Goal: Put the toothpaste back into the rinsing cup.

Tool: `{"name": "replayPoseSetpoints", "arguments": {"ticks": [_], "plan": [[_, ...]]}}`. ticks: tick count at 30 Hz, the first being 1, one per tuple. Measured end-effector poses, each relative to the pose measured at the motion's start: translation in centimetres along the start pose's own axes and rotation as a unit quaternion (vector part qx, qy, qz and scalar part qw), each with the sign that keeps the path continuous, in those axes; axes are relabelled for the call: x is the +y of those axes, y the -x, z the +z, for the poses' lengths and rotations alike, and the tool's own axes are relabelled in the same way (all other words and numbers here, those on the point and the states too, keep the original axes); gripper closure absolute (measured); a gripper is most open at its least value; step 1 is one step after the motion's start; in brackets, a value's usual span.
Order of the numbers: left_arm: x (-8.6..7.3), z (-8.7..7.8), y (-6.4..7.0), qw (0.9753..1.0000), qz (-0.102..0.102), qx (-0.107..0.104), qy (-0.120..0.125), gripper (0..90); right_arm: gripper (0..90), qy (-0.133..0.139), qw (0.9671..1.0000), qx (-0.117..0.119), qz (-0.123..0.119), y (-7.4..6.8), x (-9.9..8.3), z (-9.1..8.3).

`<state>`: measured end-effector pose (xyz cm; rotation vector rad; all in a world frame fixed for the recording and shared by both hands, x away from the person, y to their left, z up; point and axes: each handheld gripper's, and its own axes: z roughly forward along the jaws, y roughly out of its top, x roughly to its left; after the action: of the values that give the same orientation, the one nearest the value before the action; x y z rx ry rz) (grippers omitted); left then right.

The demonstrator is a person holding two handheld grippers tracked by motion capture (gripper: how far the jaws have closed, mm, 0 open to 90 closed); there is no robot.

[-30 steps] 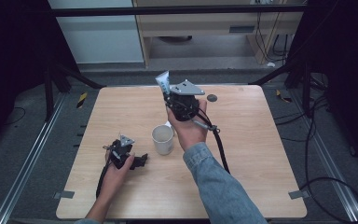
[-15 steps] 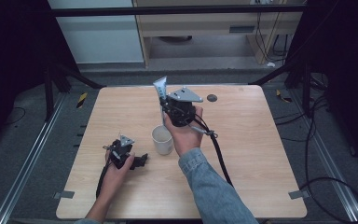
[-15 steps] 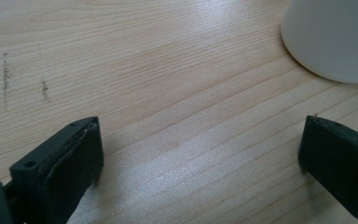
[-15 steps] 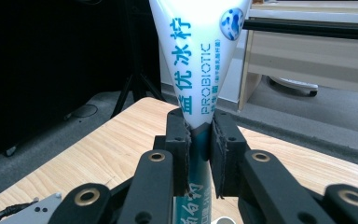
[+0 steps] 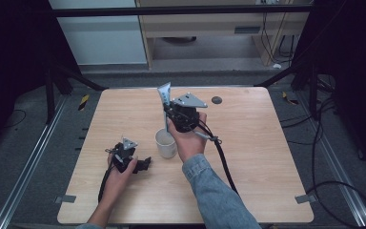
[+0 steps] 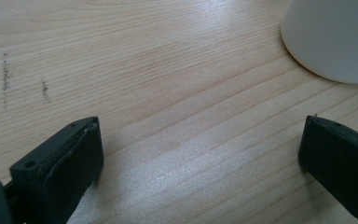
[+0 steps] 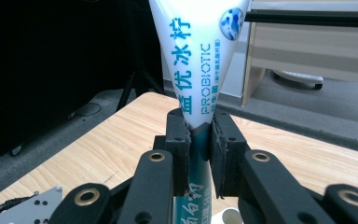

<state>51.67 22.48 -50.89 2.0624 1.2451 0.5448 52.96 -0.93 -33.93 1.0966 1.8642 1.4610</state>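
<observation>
One wooden table (image 5: 267, 143) stands in the high view. On it sits one white cup (image 5: 166, 144), and one small dark round disc (image 5: 216, 100) lies near the far edge. Two handheld grippers are present: the left gripper (image 5: 143, 164) and the right gripper (image 5: 169, 112). Each carries one grey three-cornered plate, two in all. One toothpaste tube (image 7: 200, 60), white with blue lettering, is in the right gripper. Two hands hold the tools: one left hand (image 5: 119, 174) and one right hand (image 5: 187, 140). Two yellow-and-black striped pieces lie on the floor, one on each side of the table.
</observation>
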Motion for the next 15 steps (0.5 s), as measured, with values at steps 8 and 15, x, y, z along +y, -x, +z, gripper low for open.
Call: {"name": "replayPoseSetpoints", "arguments": {"ticks": [8,15], "plan": [[0.00,0.00,0.00,1.0000,0.000,0.000,0.000,0.0,78.8,-0.002,1.0000,0.006,0.000,-0.17,-0.30,0.26],[0.00,0.00,0.00,1.0000,0.000,0.000,0.000,0.0,78.8,-0.006,0.9999,0.008,0.006,0.01,-0.96,0.42]]}}
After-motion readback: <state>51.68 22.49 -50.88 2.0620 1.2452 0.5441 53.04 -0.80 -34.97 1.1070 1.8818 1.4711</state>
